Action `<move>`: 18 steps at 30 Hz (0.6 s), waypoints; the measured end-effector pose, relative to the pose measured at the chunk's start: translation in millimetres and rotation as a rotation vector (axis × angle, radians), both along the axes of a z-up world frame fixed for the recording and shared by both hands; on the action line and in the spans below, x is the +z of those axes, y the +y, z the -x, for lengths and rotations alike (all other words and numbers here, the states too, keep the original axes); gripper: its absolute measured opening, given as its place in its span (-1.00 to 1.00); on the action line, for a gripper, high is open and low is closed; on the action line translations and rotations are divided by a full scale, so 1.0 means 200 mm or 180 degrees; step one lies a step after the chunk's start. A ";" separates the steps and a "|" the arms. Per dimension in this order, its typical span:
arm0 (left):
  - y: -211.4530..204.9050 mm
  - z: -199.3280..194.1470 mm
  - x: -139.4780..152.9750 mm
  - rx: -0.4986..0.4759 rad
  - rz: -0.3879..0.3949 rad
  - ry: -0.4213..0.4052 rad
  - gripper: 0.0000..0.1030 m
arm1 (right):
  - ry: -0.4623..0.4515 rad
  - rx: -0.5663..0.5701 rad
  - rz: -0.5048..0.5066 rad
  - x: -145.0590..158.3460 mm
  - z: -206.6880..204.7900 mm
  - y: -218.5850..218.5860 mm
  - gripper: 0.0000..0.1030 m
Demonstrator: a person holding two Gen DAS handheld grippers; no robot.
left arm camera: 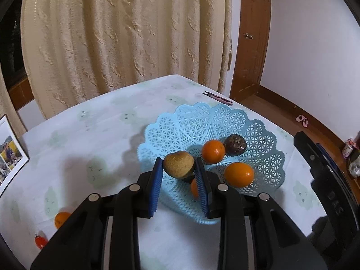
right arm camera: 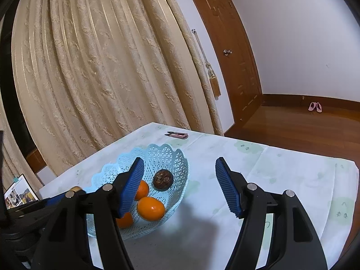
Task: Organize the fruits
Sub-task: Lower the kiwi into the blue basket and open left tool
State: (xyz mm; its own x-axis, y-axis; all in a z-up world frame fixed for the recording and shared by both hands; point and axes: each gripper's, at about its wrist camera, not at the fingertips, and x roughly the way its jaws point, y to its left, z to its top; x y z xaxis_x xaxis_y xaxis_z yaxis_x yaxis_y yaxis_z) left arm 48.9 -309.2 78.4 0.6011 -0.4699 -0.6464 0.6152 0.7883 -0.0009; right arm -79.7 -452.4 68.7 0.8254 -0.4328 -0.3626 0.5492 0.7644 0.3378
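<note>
My left gripper (left arm camera: 178, 167) is shut on a brown kiwi-like fruit (left arm camera: 178, 163), held just above the near rim of the light blue lattice basket (left arm camera: 202, 121). In the basket lie two oranges (left arm camera: 213, 151) (left arm camera: 239, 174), a third one (left arm camera: 194, 187) half hidden behind my right pad, and a dark wrinkled fruit (left arm camera: 235, 145). In the right wrist view my right gripper (right arm camera: 180, 160) stands open and empty over the table, just right of the basket (right arm camera: 167, 155), where oranges (right arm camera: 150, 205) and the dark fruit (right arm camera: 163, 179) show.
Another orange (left arm camera: 61, 218) and a small red fruit (left arm camera: 40, 241) lie on the tablecloth at the near left. Thread snips (left arm camera: 217, 97) rest near the table's far edge. A photo print (left arm camera: 10, 155) sits at the left. A curtain hangs behind.
</note>
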 end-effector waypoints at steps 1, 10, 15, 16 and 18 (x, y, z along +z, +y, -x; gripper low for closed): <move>-0.01 0.00 -0.01 -0.0005 -0.0001 0.0013 -0.43 | -0.0001 0.0000 0.0010 0.00 0.00 0.00 0.32; 0.01 -0.02 -0.02 0.0093 0.0015 -0.0002 0.63 | -0.0067 -0.0076 0.0042 0.01 0.02 0.00 0.50; 0.06 -0.02 0.00 0.0206 -0.0002 -0.0026 0.71 | -0.0061 -0.0112 0.0039 0.01 0.03 0.00 0.52; 0.07 -0.02 0.01 0.0227 -0.0010 -0.0050 0.74 | -0.0058 -0.0118 0.0048 0.01 0.03 0.00 0.54; 0.09 0.00 0.02 0.0255 -0.0031 -0.0108 0.74 | -0.0052 -0.0129 0.0069 0.01 0.03 0.00 0.59</move>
